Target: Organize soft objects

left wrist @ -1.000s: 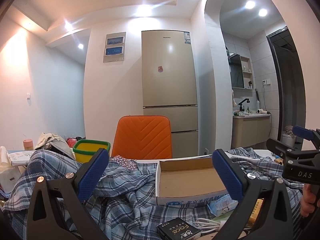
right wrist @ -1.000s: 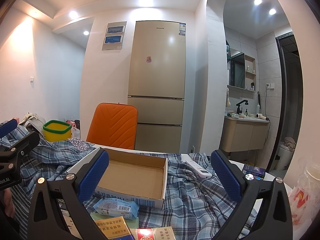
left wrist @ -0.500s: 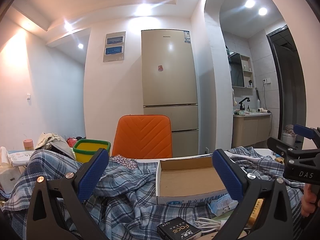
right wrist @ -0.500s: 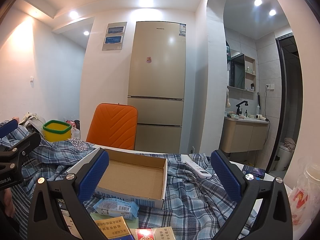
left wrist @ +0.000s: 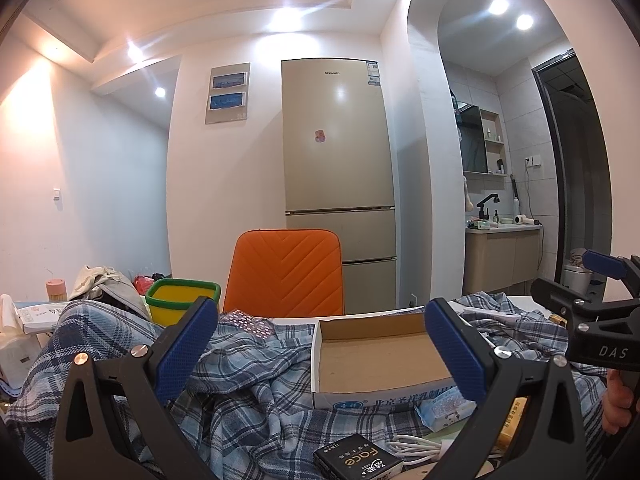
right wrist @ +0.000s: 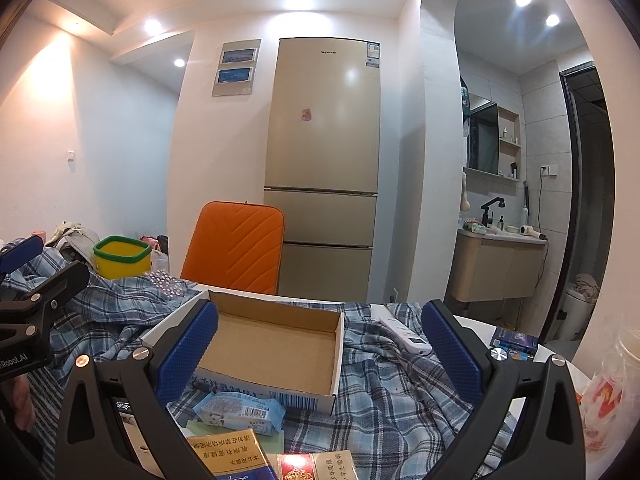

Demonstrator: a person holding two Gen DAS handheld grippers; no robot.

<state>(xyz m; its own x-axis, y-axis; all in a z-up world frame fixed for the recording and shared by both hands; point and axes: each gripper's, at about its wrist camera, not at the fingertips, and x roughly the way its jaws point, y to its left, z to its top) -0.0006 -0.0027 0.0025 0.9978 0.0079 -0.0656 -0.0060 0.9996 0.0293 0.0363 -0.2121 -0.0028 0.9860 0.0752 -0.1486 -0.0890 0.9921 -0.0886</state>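
A crumpled blue plaid shirt (left wrist: 248,380) lies spread over the table; it also shows in the right wrist view (right wrist: 392,396). An empty cardboard box (left wrist: 376,356) sits on it, seen too in the right wrist view (right wrist: 272,348). A blue tissue pack (right wrist: 240,410) lies in front of the box and also shows in the left wrist view (left wrist: 444,410). My left gripper (left wrist: 320,356) is open and empty above the shirt. My right gripper (right wrist: 320,356) is open and empty above the box's near edge.
A yellow tub with a green rim (left wrist: 182,300) and an orange chair (left wrist: 286,272) stand behind the table. A black box (left wrist: 356,460), white cable (left wrist: 416,446), remote (right wrist: 404,334), cigarette packs (right wrist: 312,466) and a plastic bag (right wrist: 608,400) lie around.
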